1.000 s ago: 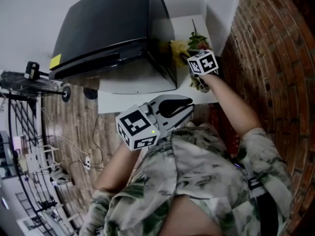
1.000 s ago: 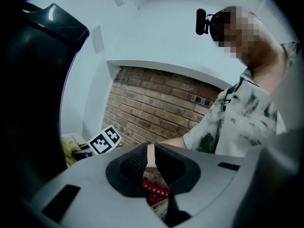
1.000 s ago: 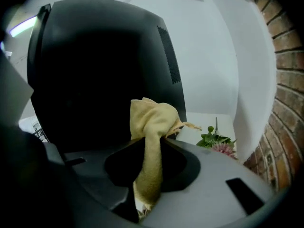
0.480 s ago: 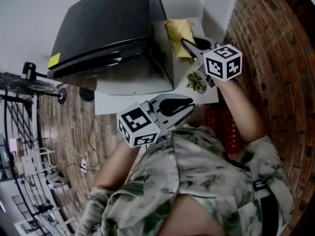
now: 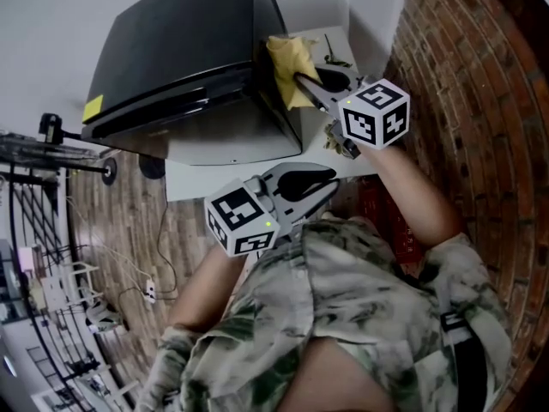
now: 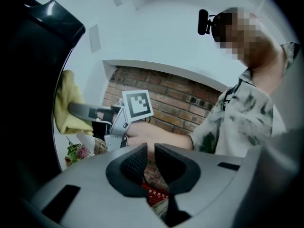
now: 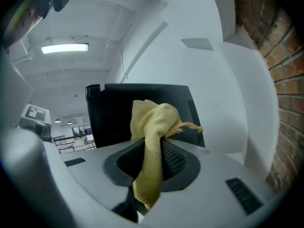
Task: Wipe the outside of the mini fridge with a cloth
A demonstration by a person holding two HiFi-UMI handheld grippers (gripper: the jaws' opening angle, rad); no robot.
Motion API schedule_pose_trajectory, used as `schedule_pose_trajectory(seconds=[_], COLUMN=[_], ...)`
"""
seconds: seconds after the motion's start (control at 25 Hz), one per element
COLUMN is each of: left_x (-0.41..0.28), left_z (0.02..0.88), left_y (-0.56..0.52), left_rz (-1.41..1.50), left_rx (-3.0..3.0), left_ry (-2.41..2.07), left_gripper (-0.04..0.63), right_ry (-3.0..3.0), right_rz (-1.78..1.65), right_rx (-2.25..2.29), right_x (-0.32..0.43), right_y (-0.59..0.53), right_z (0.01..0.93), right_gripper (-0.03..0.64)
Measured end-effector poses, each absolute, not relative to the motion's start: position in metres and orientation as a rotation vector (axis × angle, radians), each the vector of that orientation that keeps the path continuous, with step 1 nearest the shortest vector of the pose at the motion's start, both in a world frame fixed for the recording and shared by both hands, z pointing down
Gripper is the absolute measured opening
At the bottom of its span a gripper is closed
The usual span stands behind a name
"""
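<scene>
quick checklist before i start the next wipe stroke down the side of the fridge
1. Cloth held: ok. The yellow cloth is pinched between the fingers of the right gripper.
2. Cloth against the mini fridge: cannot tell. It sits at the top of the side wall, but firm contact is not clear.
3. Loose cloth: ok. Only a short tail hangs below the fingers.
4. Left gripper clear: ok. It is held back near the body, fingers close together, empty.
5. Path down the side: not ok. A small plant stands close beside the fridge, below the right gripper.
</scene>
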State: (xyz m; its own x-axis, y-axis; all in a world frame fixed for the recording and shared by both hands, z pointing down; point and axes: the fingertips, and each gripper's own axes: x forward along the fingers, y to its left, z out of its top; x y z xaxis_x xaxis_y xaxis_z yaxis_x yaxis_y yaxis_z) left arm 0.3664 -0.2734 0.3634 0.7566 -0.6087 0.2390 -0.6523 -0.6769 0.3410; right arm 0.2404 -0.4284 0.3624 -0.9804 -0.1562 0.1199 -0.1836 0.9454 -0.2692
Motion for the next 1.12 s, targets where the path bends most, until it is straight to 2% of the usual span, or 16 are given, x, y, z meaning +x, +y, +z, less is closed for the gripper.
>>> schedule_pose_trajectory(seconds=[0.6,0.92,1.12], left_x=[0.357,0.354,0.346], left_z=[0.376,0.378,0.380], left_y=[-0.268,-0.272,-0.273], left_rz=[0.150,0.155,0.147], left_rx=[2.493,2.501,2.510], left_ry=[-1.020,-1.014,-1.001], left_gripper=[0.040,0.038,0.040], right_ry=[-2.668,-2.553,-2.556], right_rz=[0.318,0.293,0.305], right_rx=[0.286,0.282,0.321], right_x=[0.227,0.227,0.233], right_y=[-0.419,-0.422,-0.429], right_z=[0.538,0.582,0.580], right_gripper=[0.094,0.094,0.094])
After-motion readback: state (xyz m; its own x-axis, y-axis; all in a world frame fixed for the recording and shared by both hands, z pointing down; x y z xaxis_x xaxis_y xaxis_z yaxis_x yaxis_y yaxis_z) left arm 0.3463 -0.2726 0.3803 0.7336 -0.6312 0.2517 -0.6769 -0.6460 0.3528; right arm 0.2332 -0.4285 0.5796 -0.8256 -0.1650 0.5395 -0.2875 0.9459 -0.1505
